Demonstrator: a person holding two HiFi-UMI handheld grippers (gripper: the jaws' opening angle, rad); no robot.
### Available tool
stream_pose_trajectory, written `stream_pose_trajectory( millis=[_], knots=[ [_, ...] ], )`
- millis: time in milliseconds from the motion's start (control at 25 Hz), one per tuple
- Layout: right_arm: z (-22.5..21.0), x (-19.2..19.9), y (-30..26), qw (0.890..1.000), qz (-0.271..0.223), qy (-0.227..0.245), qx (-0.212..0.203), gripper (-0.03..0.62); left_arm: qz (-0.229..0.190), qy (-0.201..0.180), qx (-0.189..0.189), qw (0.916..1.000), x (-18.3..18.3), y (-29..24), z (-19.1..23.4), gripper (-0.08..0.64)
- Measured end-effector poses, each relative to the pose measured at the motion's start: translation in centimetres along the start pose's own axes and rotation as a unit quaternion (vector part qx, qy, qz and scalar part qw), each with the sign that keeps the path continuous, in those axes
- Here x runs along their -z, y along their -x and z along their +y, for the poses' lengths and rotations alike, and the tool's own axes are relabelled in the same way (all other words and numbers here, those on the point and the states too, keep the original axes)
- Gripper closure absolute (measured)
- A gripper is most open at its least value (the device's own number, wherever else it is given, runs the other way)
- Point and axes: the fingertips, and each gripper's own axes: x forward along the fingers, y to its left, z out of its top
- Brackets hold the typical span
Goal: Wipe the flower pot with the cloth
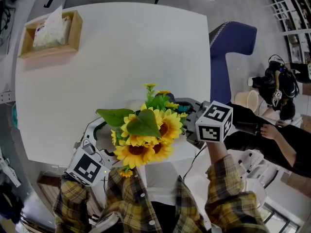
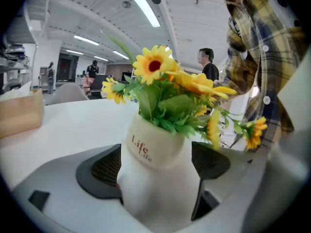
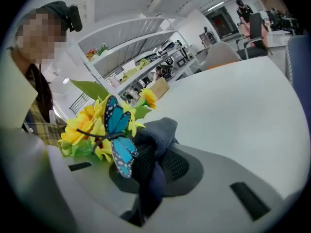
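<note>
Here, your left gripper (image 2: 156,165) has its jaws spread wide around the white ceramic flower pot with "Life" printed in red (image 2: 150,193). Both dark ribbed pads (image 2: 103,171) press the pot's sides, so the grip is firm.

The pot carries a bunch of artificial yellow sunflowers with green leaves (image 1: 146,135). From the head view it sits over the near edge of the white square table (image 1: 121,57), right in front of you. The blooms hide the pot there, so you cannot tell whether it rests on the top.

Your right gripper (image 3: 158,171) is nearly closed, pinching a bunched dark blue cloth (image 3: 158,135) between its pads. It is just beside the bouquet's right side, by a blue paper butterfly on a stem (image 3: 114,130). Whether cloth meets pot is hidden.

A light wooden tray holding a white packet (image 1: 48,33) is at the far left corner, well apart.
</note>
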Motion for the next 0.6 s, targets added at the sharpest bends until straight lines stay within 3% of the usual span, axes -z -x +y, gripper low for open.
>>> stream_pose_trajectory(
  millis=[160, 400, 600],
  knots=[
    [0.7, 1.1, 0.8, 0.999, -0.032, -0.022, 0.034, 0.563, 0.007, 0.037, -0.064, 0.9972, 2.0, 1.5, -1.7, 0.118],
    [3.1, 3.5, 0.3, 0.995, -0.057, -0.063, 0.056, 0.563, -0.042, 0.101, -0.143, 0.9836, 1.4, 1.9, -2.6, 0.118],
    [6.0, 5.0, -1.1, 0.993, -0.068, -0.084, 0.057, 0.563, -0.066, 0.11, -0.189, 0.9736, 0.6, 2.7, -2.3, 0.118]
  ],
)
